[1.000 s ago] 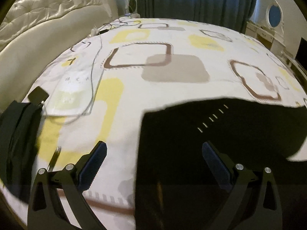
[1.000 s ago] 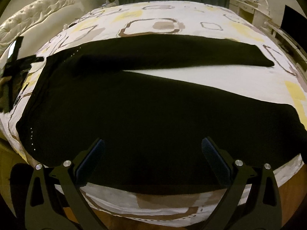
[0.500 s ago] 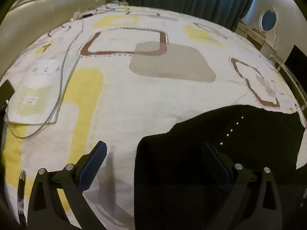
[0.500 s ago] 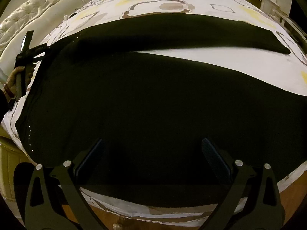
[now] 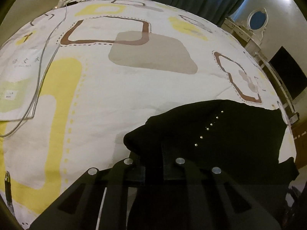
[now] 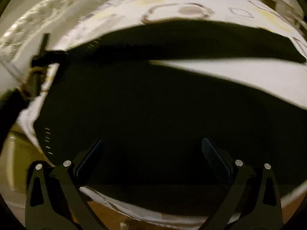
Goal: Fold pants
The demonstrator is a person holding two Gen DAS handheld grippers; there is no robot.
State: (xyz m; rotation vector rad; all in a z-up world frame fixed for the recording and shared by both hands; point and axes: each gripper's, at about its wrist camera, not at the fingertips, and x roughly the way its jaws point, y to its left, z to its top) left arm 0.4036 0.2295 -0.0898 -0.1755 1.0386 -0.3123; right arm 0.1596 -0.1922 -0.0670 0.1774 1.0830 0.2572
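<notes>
Black pants (image 6: 153,105) lie spread on the patterned bedspread (image 5: 115,95), both legs running to the right. In the left wrist view a studded corner of the pants (image 5: 230,134) is bunched up in front of my left gripper (image 5: 153,151). Its jaws are closing, and the pads press on the cloth's edge. The right wrist view shows that same left gripper (image 6: 46,57) at the pants' far left corner, blurred. My right gripper (image 6: 153,145) stands open low over the near side of the pants, with nothing between its fingers (image 6: 213,153).
A grey cable (image 5: 44,57) loops over a flat white pouch (image 5: 13,80) at the left of the bed, and a pen (image 5: 7,187) lies near the lower left edge. A padded headboard (image 6: 38,19) stands left. A white dresser with an oval mirror (image 5: 257,20) and dark curtains stand behind the bed.
The left gripper came down to the pants' corner and went from wide open to shut on it, bunching the cloth. The right gripper moved closer over the pants, still open.
</notes>
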